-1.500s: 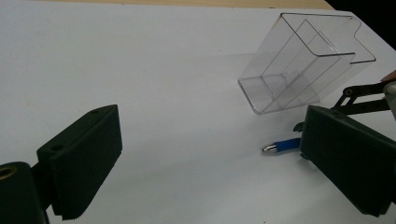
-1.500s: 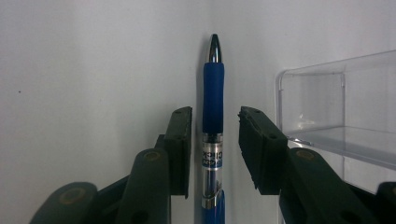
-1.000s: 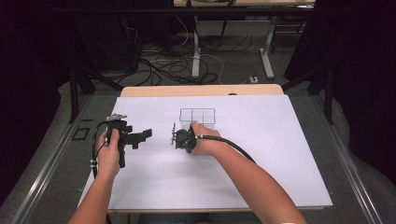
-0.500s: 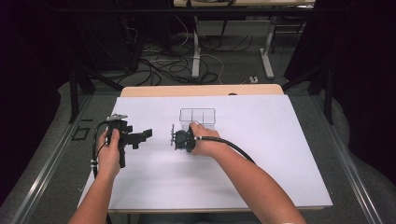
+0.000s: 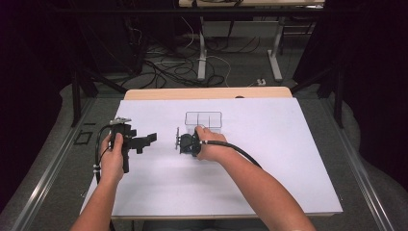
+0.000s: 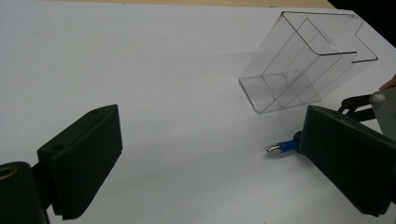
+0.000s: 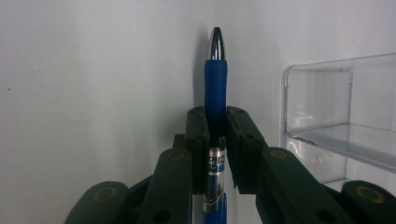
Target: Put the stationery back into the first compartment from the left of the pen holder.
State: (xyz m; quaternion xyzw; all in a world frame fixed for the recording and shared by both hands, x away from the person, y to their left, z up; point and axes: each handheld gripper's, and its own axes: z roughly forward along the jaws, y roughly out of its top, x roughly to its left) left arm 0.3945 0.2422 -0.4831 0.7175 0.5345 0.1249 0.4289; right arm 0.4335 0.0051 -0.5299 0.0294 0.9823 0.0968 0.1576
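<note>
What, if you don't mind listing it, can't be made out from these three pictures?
- Pen: its rear end is cut off by the bottom edge of the right gripper view; in the left gripper view a finger hides all but its tip.
- Pen label: too blurred to read.
- Clear organizer: the high view is too small to show its contents.
</note>
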